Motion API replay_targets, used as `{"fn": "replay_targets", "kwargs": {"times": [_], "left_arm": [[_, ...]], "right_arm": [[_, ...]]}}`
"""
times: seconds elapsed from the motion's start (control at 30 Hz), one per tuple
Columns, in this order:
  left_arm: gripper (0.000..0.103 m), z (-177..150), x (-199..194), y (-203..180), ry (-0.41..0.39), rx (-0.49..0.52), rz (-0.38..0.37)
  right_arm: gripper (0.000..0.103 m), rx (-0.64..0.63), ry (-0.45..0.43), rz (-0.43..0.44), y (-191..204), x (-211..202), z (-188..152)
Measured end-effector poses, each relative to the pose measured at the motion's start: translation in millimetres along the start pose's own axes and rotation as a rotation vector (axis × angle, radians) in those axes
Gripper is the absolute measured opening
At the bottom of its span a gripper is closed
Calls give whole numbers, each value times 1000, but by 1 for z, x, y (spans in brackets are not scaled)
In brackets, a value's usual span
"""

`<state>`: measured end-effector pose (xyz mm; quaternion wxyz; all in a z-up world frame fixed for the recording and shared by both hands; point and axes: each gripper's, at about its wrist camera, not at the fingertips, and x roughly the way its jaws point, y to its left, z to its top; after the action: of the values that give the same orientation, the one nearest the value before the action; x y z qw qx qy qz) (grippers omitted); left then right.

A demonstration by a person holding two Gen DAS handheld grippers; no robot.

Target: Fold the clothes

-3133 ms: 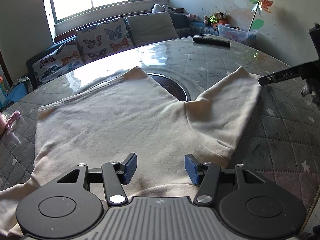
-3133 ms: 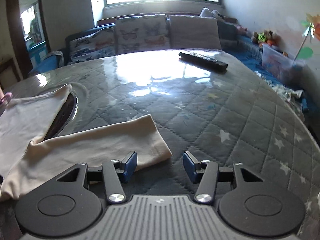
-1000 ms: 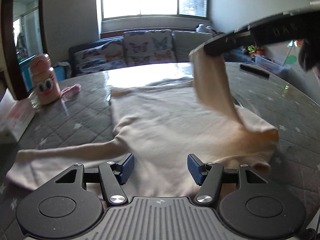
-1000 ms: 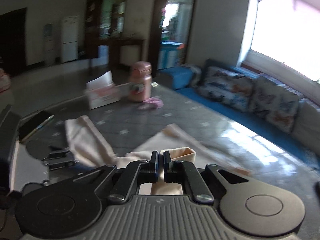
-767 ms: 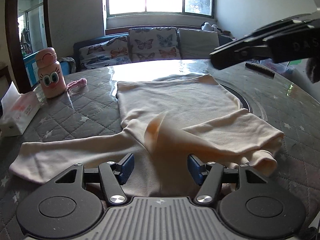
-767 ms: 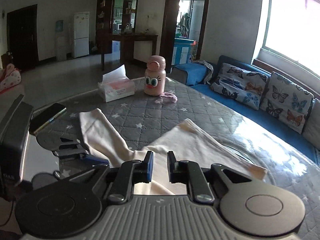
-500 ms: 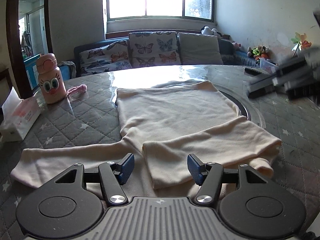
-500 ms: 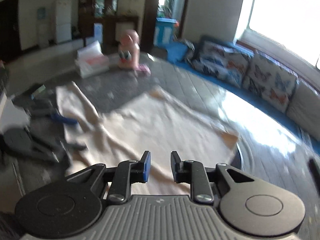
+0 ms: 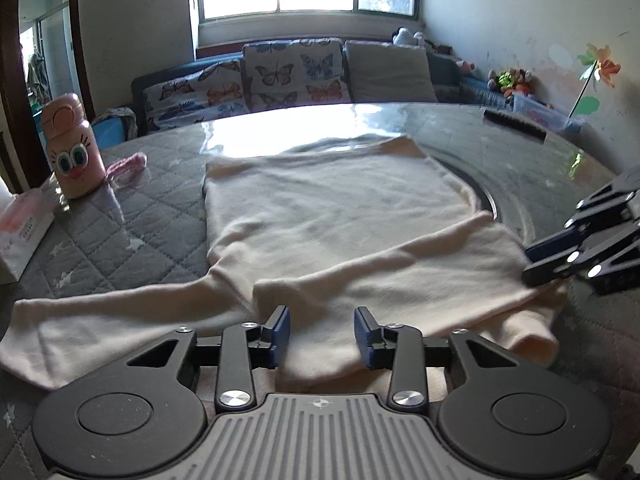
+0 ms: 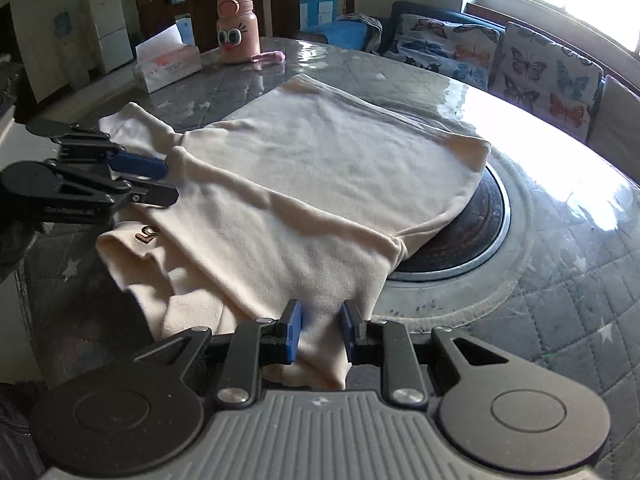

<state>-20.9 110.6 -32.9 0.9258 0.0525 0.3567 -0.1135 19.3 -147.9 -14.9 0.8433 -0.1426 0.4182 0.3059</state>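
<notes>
A cream long-sleeved shirt point(image 9: 328, 216) lies flat on the quilted grey table point(image 9: 132, 236). One sleeve point(image 9: 400, 280) is folded across the chest; the other sleeve point(image 9: 100, 312) stretches out to the left. My left gripper point(image 9: 322, 336) hovers low over the near hem of the folded sleeve; its jaws are closing, with cloth lying under the gap and no pad pressing it. My right gripper point(image 10: 320, 334) sits at the shirt's folded shoulder edge point(image 10: 320, 296), its jaws a little apart over the cloth. Each gripper shows in the other's view: the right gripper point(image 9: 560, 256) and the left gripper point(image 10: 168, 184).
A pink bottle point(image 9: 72, 148) and a tissue box point(image 9: 20, 236) stand at the table's left. A pink cloth scrap point(image 9: 128, 162) lies by the bottle. A black remote point(image 9: 514, 124) is at the far right. A round inset plate point(image 10: 480, 232) lies partly under the shirt.
The right gripper carried the sleeve across the chest, let it go, then came down to the shirt's shoulder edge. The sleeve now lies flat. The left gripper's jaws have narrowed.
</notes>
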Motion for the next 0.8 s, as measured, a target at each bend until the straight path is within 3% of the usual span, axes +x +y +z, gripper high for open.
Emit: {"fn": "replay_targets", "kwargs": {"times": [0.27, 0.6, 0.8], "left_arm": [[35, 12, -1, 0, -37, -21, -30], [30, 10, 8, 18, -20, -75, -28], [30, 11, -9, 38, -48, -125, 25]], "right_arm": [[21, 6, -63, -15, -6, 9, 27], [21, 58, -37, -17, -18, 35, 32], [22, 40, -41, 4, -8, 39, 42]]}}
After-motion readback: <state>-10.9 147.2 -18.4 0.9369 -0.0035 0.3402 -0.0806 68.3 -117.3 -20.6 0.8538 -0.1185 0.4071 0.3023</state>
